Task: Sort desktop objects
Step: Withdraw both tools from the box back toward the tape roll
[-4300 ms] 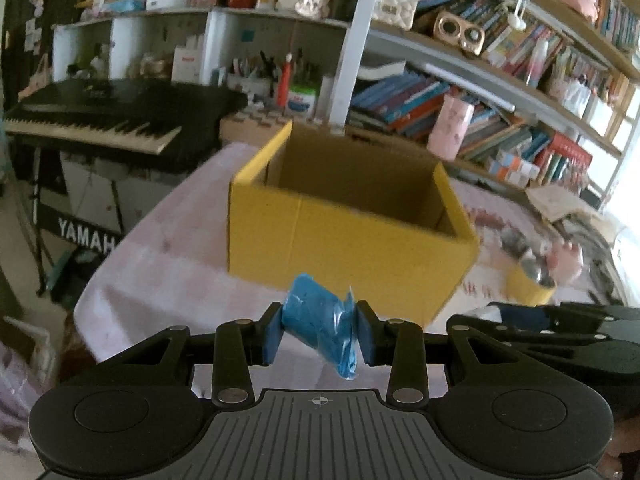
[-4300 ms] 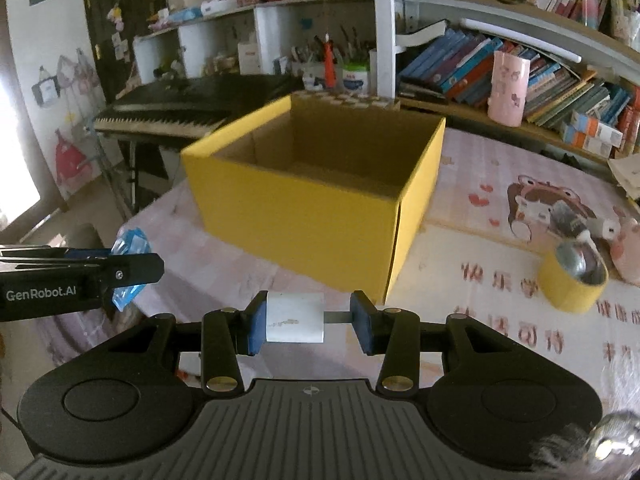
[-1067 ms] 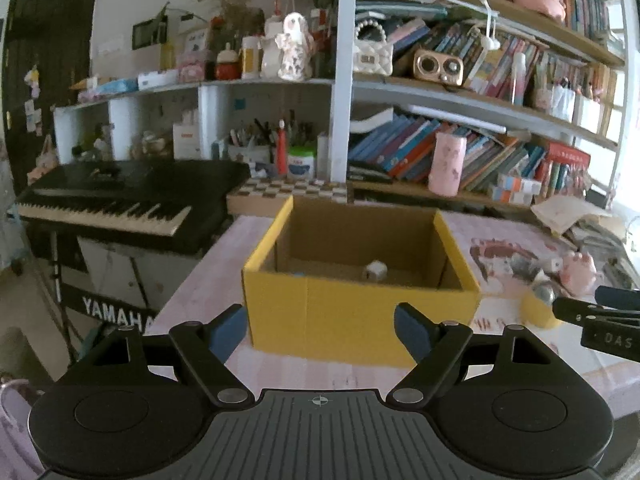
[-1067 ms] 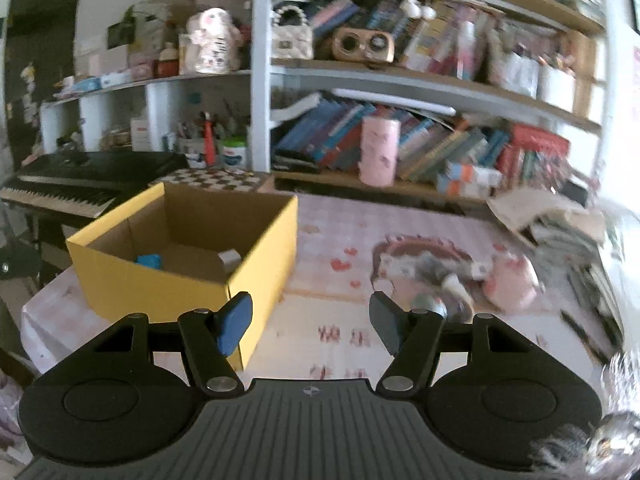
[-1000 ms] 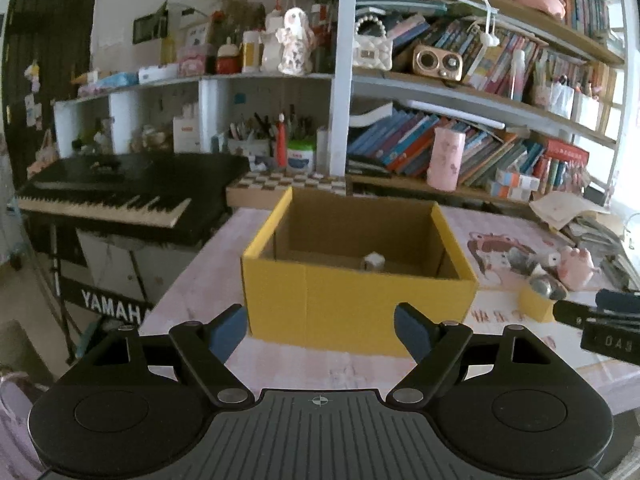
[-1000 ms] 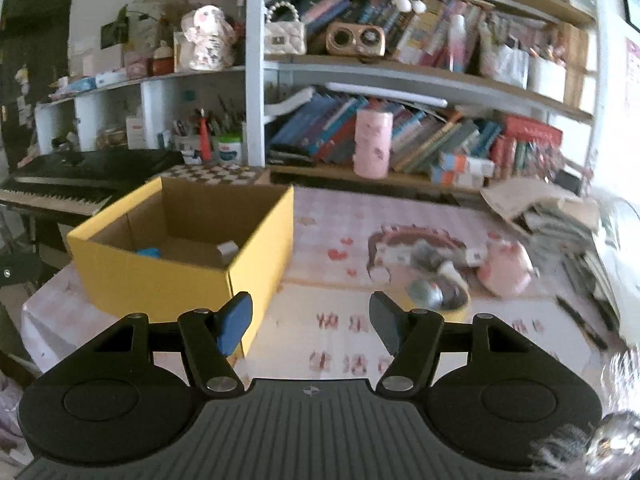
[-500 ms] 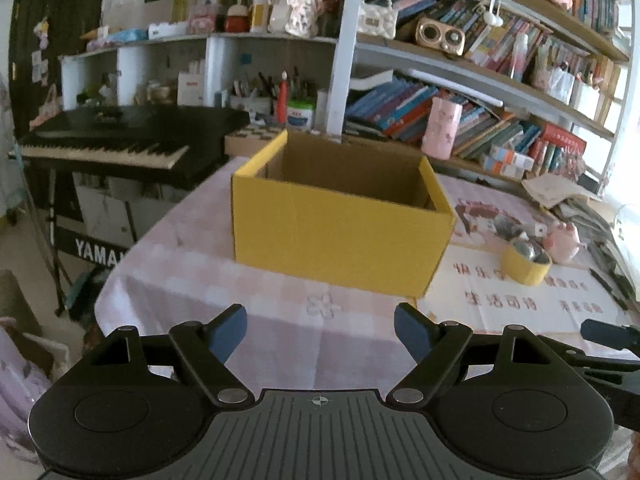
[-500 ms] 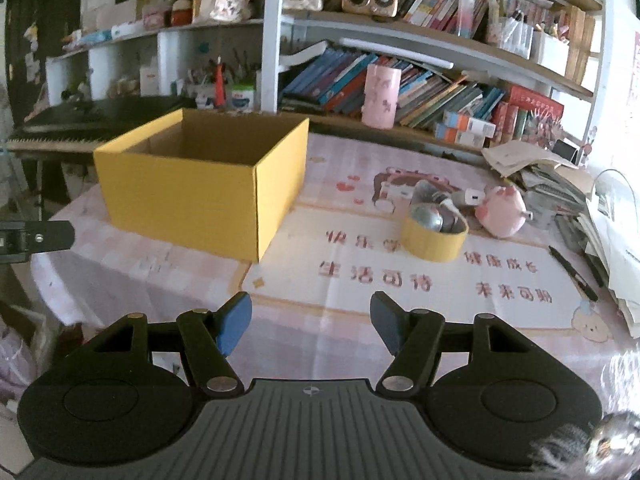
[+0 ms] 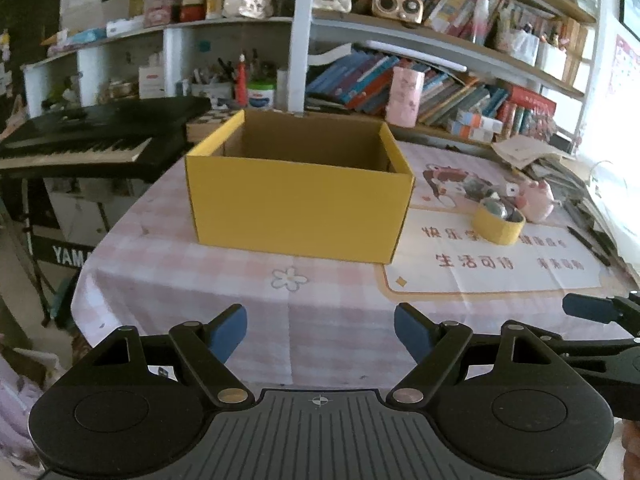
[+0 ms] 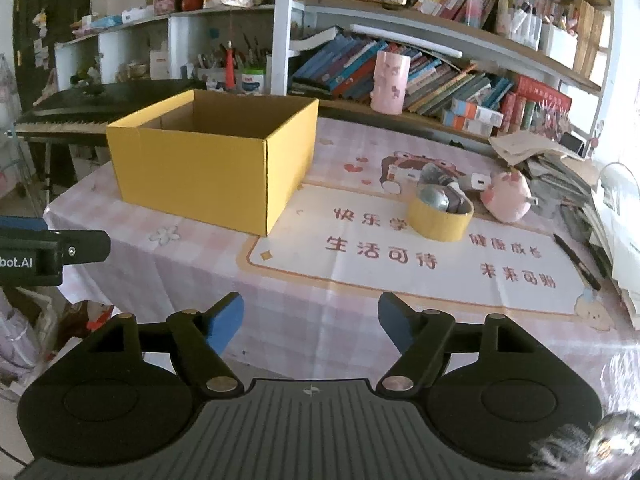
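Hovering with both tongs empty over the near counter [image 10: 304, 304] edge. Left tongs [image 9: 320, 334] spread wide, nothing between the pads, touching nothing. Right tongs [image 10: 310, 322] also released, just been opening further, nothing between the pads either.

Ahead of the left tongs: yellow box [image 9: 298, 196], open top, contents hidden behind the near wall from this angle. Ahead and right of the right tongs: yellow tape roll [image 10: 440, 220] with a grey rounded item [image 10: 434, 198] sitting in its hole, pink plush pig [image 10: 506, 196] just beside it, white charger [image 10: 478, 180] behind. Black pen [image 10: 576, 260] further right, near the paper stack [image 10: 560, 176]. All still to be sorted, by the look of it.

Risks:
- Grabbing the tape roll by the rim likely to tip out the grey item; could roll off the counter.
- Cluster tight: pads closing on one piece may shove the pig or charger along.
- Tablecloth [image 9: 280, 320] loose at the edge; dragging tongs low could snag it and shift everything.
- Pen thin and flat: pads may slide off, scrape the cloth.
- Both tongs close side by side; reaching for the same cluster risks a clash.
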Tool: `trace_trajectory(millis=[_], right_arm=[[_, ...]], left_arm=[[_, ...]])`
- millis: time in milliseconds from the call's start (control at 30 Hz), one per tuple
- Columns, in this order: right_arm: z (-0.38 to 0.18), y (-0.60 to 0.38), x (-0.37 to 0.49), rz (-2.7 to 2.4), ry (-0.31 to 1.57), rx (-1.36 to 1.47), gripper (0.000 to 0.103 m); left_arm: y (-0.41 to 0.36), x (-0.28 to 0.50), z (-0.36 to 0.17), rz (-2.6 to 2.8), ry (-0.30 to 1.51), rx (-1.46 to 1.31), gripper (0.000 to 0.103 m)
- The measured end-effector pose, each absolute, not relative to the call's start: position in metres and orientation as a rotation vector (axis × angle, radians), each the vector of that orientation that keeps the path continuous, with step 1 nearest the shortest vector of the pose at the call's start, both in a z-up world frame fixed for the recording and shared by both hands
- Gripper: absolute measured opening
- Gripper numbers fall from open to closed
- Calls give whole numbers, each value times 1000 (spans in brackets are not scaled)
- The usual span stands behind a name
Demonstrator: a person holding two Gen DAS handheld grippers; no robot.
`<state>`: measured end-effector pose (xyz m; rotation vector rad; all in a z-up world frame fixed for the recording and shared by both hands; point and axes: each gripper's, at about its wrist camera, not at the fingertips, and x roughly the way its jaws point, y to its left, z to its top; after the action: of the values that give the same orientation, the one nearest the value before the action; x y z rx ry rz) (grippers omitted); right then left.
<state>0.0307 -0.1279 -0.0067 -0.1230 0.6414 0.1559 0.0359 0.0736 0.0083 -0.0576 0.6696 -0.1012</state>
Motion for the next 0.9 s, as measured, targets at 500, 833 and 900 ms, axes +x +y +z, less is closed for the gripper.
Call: trace_trajectory(millis=[500,833,900], right_arm=[[-14,-172,30,38,706,-88,77],[-19,-208,36,-9,735,-65,77],[-20,-215,39,-12,741,-63,77]], left_arm=[[24,59,0,-230,731,-19,84],[-18,75,-3,-295,750,15,84],[-26,79,-4,-303,756,18,84]])
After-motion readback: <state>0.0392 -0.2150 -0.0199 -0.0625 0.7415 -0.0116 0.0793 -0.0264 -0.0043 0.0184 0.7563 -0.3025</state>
